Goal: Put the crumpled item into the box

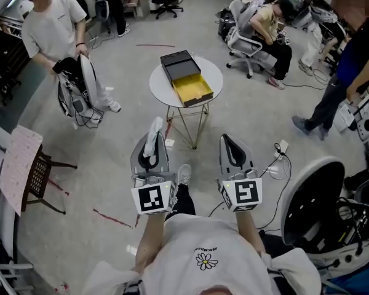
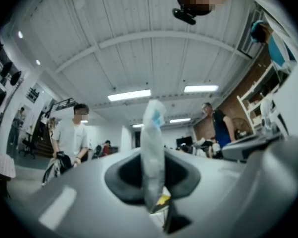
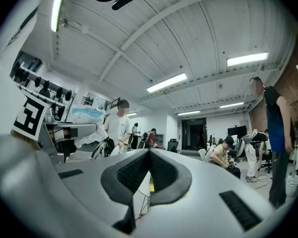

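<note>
White cloth, the wearer's shirt (image 1: 200, 260) with a small flower print, fills the bottom of the head view. Just past it, each forearm ends in a cube with square markers. The left gripper (image 1: 155, 128) pinches the crumpled item (image 1: 152, 137). In the left gripper view this pale, wrinkled strip with a touch of blue near its top (image 2: 153, 143) stands upright between the dark pads, which press on it from both sides. The right gripper (image 1: 229, 140) is level with the left and apart from it. In its own view the right gripper's (image 3: 149, 175) ribbed pads are pressed together with nothing between them.

Beyond both grippers stands a round white table (image 1: 161, 86) on thin gold legs. The box (image 1: 194, 88) lies open on it, its yellow inside showing, with a black part beside it on the far side. The item is well short of the box.

Farther off, a person in a white T-shirt (image 1: 51, 24) stands at the left holding gear, and a seated person (image 1: 269, 22) bends forward at the back.
</note>
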The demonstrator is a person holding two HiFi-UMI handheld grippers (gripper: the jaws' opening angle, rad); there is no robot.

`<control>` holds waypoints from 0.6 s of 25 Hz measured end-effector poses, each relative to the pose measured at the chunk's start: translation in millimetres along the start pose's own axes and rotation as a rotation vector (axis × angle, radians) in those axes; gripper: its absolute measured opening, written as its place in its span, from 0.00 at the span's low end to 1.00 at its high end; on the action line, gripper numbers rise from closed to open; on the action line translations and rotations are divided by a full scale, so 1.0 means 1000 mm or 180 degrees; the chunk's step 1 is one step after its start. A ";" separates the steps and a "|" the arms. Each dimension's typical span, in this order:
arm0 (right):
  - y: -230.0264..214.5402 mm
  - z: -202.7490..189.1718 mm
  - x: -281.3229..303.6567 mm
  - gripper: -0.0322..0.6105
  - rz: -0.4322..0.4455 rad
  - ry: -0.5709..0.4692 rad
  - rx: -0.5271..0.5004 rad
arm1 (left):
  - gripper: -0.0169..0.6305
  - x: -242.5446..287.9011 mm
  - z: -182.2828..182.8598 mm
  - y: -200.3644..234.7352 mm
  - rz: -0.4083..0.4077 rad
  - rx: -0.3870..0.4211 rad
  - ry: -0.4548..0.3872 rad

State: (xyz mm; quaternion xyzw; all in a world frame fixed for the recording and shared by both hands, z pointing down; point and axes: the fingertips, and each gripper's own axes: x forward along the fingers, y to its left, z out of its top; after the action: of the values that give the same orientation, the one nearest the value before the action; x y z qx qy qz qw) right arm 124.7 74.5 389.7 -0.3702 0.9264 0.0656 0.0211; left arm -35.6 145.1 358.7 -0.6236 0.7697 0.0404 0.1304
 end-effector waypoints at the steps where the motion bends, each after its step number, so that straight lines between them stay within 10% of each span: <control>1: -0.006 -0.003 0.011 0.05 -0.0026 0.0004 -0.0004 | 0.10 0.014 -0.005 0.001 -0.0029 -0.0008 0.0005; 15: -0.061 -0.006 0.241 0.05 -0.0179 -0.0003 -0.0196 | 0.10 0.245 -0.057 0.066 -0.0411 -0.0079 -0.0056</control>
State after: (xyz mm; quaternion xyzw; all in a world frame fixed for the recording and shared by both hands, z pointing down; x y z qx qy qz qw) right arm -7.6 -134.9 367.9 -0.3966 0.9131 0.0936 0.0120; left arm -154.2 -86.1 345.0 -0.6731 0.7262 0.0468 0.1318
